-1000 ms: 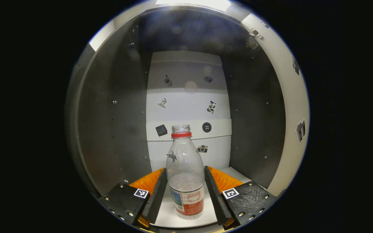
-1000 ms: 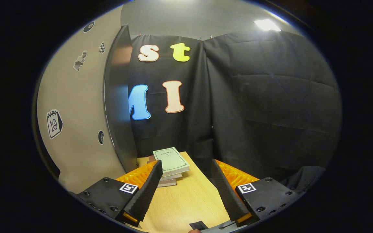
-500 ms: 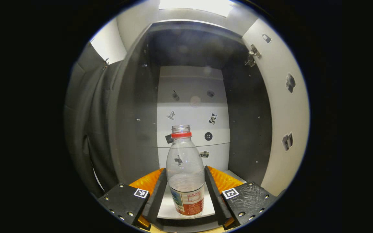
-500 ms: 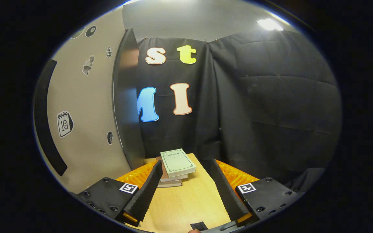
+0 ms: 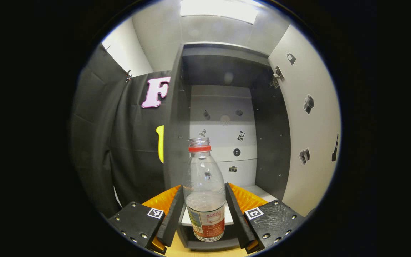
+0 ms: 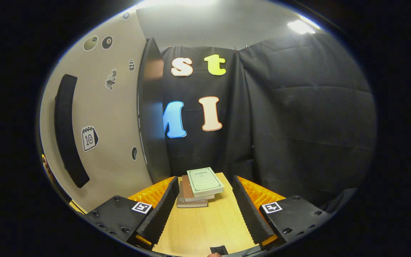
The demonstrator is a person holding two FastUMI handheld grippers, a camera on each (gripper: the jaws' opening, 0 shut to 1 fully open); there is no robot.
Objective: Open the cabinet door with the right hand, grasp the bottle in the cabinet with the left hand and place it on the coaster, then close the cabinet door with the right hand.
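A: Left gripper view, left to right. Black cloth wall fills the left third. Centre: cabinet (image 5: 223,117), dark side panels, pale back panel with small stickers too small to identify. Right: cabinet door (image 5: 312,121) swung open, pale inner face, a hinge near its upper left corner, more stickers, shapes unclear.

B: And the bottle?

A: Bottle (image 5: 204,192) at lower centre of the frame, upright, clear, red neck ring, no cap, label on the lower body. Left gripper (image 5: 204,210) is clamped on it, one finger pressed against each side at label height. Bottle's base sits in front of the cabinet's lower edge; whether the base touches anything, cannot tell, it lies close to the frame's bottom. A sliver of wooden tabletop (image 5: 205,252) shows underneath, mostly cut off.

B: Right gripper view?

A: Far left: outer face of the cabinet door (image 6: 98,117), beige, a long dark handle (image 6: 68,132) running down it, stickers including a calendar one. Door's dark edge stands just right of that. Centre: black cloth wall behind, and a stack of books (image 6: 199,187) at the far end of the wooden tabletop (image 6: 205,228), top book pale green, its cover print illegible. Right gripper (image 6: 202,208) at lower centre, fingers spread wide, nothing between them but tabletop. A small dark piece at the very bottom edge is cut off, unidentifiable. Right side: plain black cloth.
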